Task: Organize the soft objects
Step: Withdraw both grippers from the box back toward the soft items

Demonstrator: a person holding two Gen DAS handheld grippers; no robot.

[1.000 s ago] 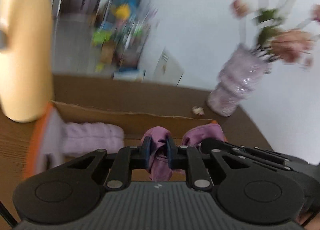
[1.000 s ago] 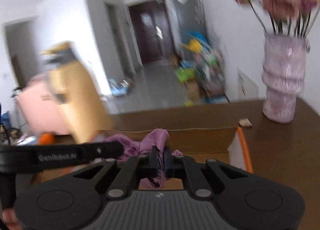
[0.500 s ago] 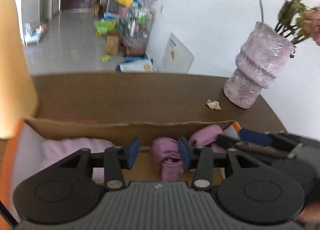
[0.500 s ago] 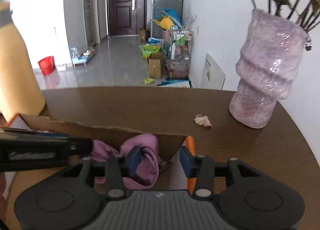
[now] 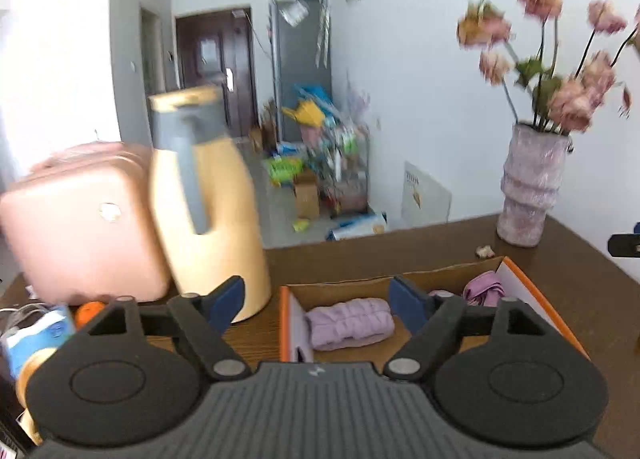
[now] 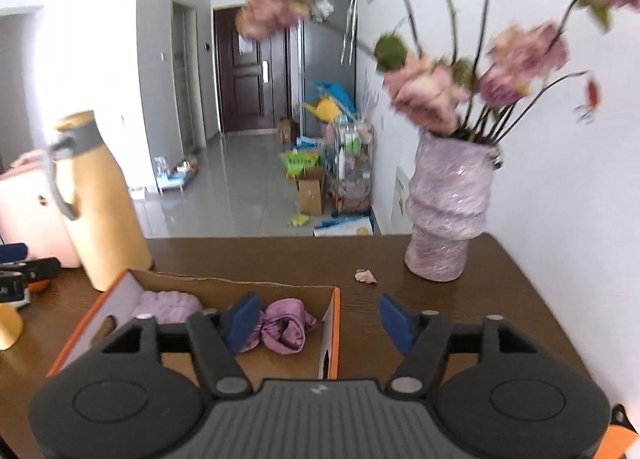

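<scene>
While both pairs of jaws are opening, nothing sits between the pads of either tool. The left gripper (image 5: 318,295) hangs above the near end of an orange-edged cardboard box (image 5: 532,283), its blue pads spread wide, one over the brown wooden table (image 5: 580,279) and one over the box. In the box lies a pale lilac quilted roll (image 5: 348,323) against the left wall, and a shinier purple satin bundle (image 5: 484,287) rests at the far right corner, partly behind the right finger. The right gripper (image 6: 318,319) also stands apart and empty; its left pad is above the box interior, its right pad above bare tabletop outside the orange wall. From this side the satin bundle (image 6: 286,325) shows as a knotted, glossy heap just beside the right wall of the box (image 6: 334,323), with the lilac roll (image 6: 168,305) well apart at the opposite end.

A tall yellow jug (image 5: 208,215) with a grey handle stands on the table just beyond the left end of the box (it is blurred in the left view). Behind it is a pink hard-shell case (image 5: 80,223). A textured lilac vase (image 6: 448,215) holding pink flowers stands near the far right table edge, and a small fallen petal (image 6: 366,276) lies on the wood between vase and box. A small orange fruit (image 5: 90,309) sits near the case.
</scene>
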